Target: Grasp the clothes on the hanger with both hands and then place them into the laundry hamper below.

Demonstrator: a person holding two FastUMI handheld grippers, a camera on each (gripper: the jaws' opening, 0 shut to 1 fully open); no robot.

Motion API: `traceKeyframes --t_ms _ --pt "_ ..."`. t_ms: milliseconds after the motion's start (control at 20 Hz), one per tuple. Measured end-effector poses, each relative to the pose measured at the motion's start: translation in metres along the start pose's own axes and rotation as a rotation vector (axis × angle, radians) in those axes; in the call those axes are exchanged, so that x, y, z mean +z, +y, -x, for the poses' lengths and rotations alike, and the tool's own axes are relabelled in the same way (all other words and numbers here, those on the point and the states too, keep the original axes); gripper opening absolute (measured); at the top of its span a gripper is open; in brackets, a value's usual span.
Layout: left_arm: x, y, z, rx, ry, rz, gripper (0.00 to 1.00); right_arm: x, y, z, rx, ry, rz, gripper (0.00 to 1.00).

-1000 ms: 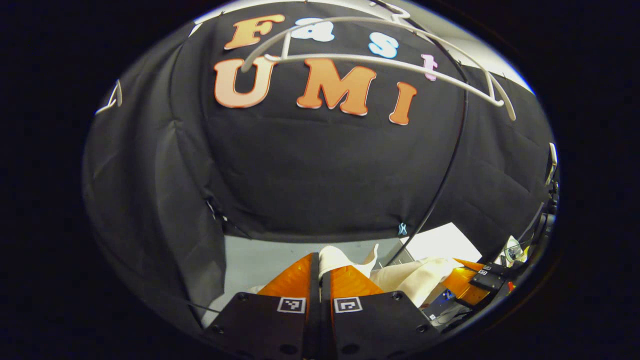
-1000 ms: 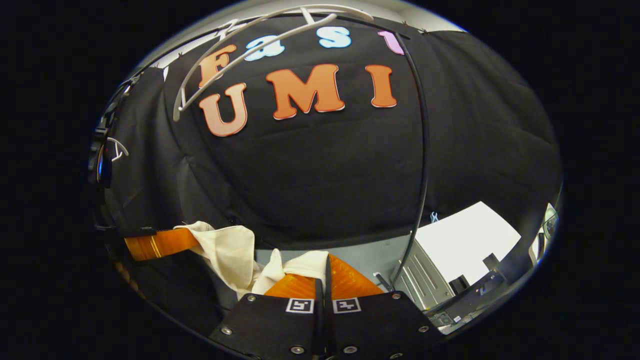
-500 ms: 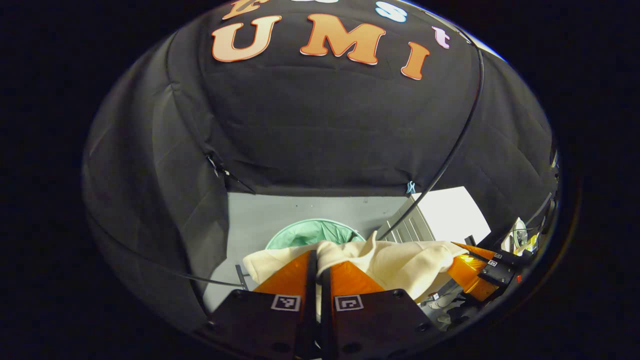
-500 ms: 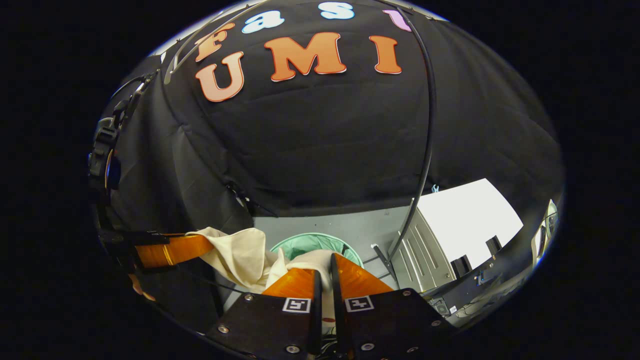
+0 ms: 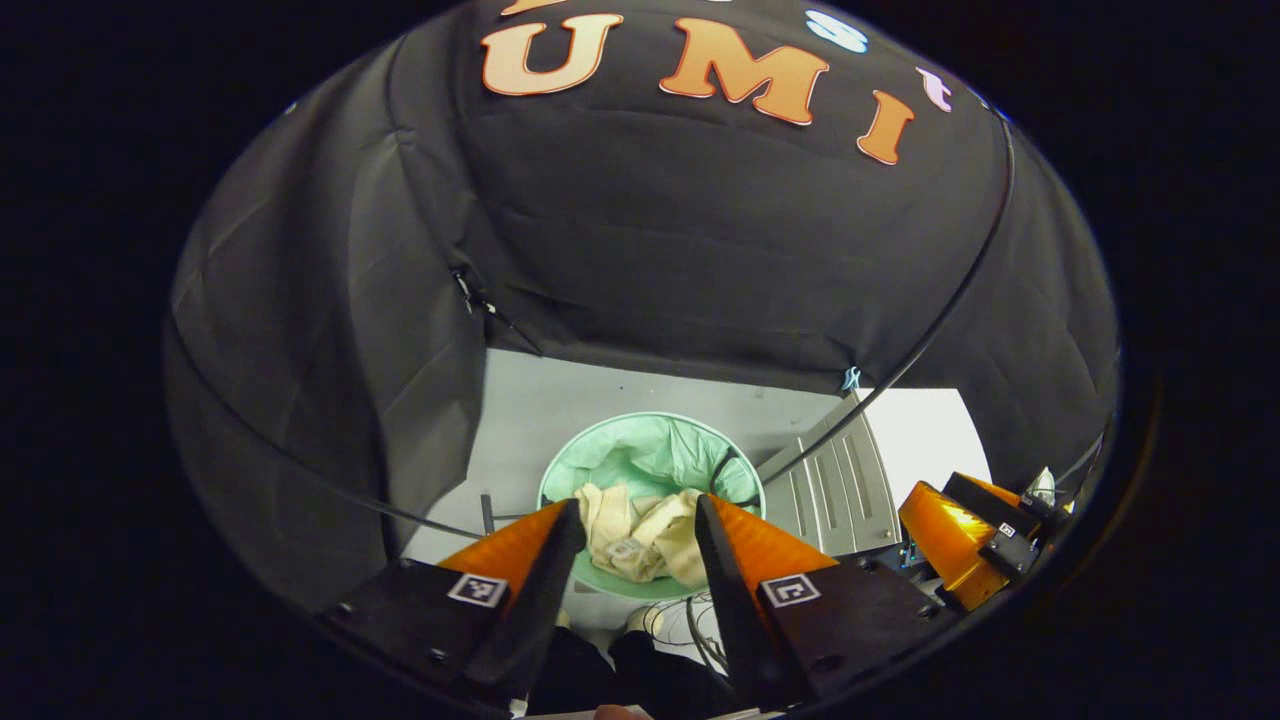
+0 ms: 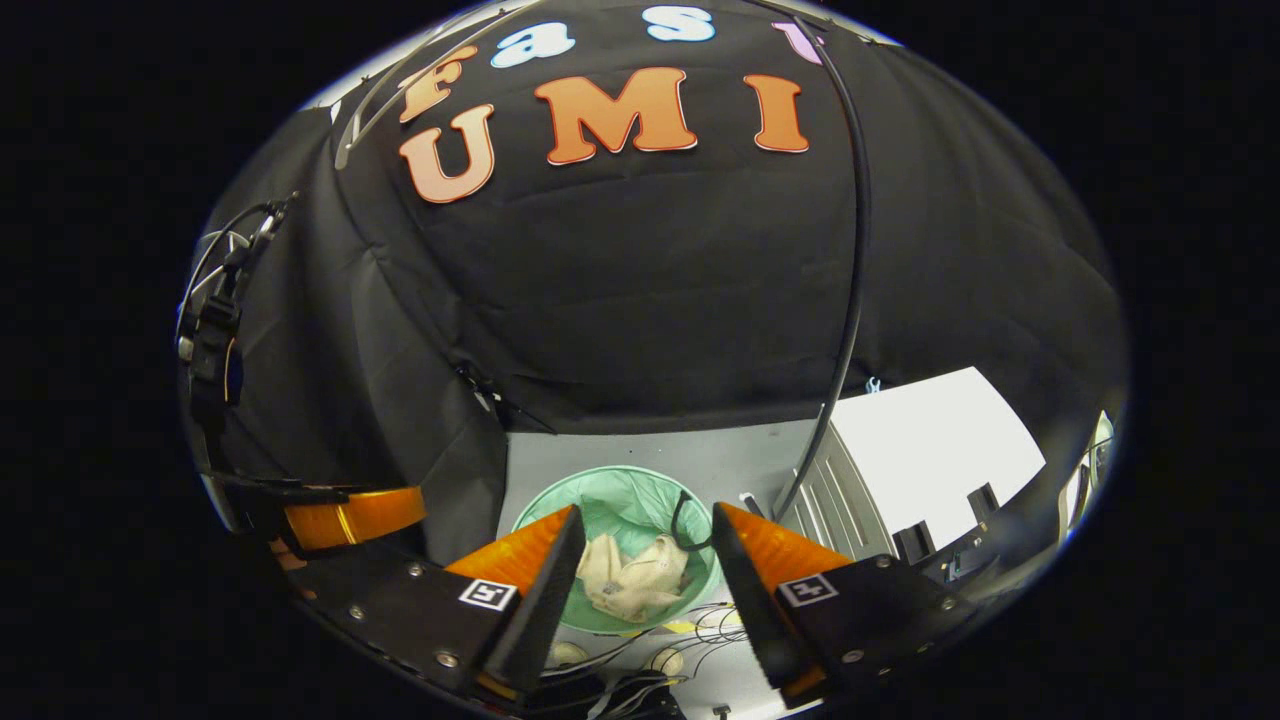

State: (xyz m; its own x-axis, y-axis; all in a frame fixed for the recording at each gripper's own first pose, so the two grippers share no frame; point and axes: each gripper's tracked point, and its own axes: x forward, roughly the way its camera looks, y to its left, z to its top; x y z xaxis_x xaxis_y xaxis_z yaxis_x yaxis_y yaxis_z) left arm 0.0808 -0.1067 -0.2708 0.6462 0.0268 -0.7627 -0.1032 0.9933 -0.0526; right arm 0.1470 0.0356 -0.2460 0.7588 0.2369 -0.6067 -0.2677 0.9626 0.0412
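Note:
The cream garment [image 5: 640, 535] lies crumpled inside the round mint-green hamper [image 5: 600, 455] on the floor below. My left gripper [image 5: 635, 515] hangs open above it, its orange fingers apart and empty. In the right gripper view the same garment [image 6: 630, 580] rests in the hamper [image 6: 620, 495], seen between the spread fingers of my right gripper [image 6: 645, 520], which is open too. The right gripper's orange finger [image 5: 940, 530] appears at the lower right of the left gripper view, and the left gripper's orange finger [image 6: 350, 515] at the left of the right gripper view. A piece of the white hanger [image 6: 375, 110] shows at the top left.
A black curved pole [image 6: 850, 300] runs down to the grey floor [image 5: 540, 400] beside the hamper. A grey ribbed cabinet [image 5: 830, 490] stands right of the hamper. Loose cables [image 6: 680, 620] lie on the floor near the hamper's front. Black cloth walls close the back and left.
Both grippers have opened and let go of the cream garment, which has dropped into the green hamper. Both views have tilted further down toward the floor.

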Motion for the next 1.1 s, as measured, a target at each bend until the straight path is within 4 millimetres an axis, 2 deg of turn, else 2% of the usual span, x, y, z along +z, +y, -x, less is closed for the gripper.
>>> traceKeyframes --t_ms 50,100,350,450,650,750,900,950,1100 --pt "-0.001 0.002 0.002 0.009 -0.001 0.001 0.8 0.002 -0.003 0.001 0.001 -0.002 0.0 0.85" --pt "-0.001 0.003 0.005 0.015 -0.002 0.005 0.79 0.004 -0.005 0.001 -0.001 -0.005 -0.001 0.9" --pt "0.001 0.015 0.024 0.06 -0.045 0.036 0.79 0.013 -0.009 0.008 -0.003 -0.027 0.008 0.94" --pt "0.011 0.022 0.038 0.062 -0.077 0.037 0.79 0.025 -0.009 0.012 -0.002 -0.056 0.012 0.94" --pt "0.042 0.055 0.072 0.134 -0.186 0.034 0.8 0.059 -0.011 0.033 -0.022 -0.145 0.053 0.94" --pt "0.053 0.069 0.09 0.161 -0.228 0.026 0.98 0.075 -0.012 0.045 -0.03 -0.187 0.08 0.94" --pt "0.077 0.09 0.125 0.19 -0.315 0.011 1.0 0.099 -0.011 0.068 -0.047 -0.249 0.119 0.94" --pt "0.087 0.097 0.138 0.202 -0.349 0.005 0.98 0.11 -0.01 0.075 -0.05 -0.276 0.126 0.94" --pt "0.118 0.108 0.171 0.203 -0.461 -0.009 0.98 0.14 -0.004 0.105 -0.058 -0.35 0.118 0.94"
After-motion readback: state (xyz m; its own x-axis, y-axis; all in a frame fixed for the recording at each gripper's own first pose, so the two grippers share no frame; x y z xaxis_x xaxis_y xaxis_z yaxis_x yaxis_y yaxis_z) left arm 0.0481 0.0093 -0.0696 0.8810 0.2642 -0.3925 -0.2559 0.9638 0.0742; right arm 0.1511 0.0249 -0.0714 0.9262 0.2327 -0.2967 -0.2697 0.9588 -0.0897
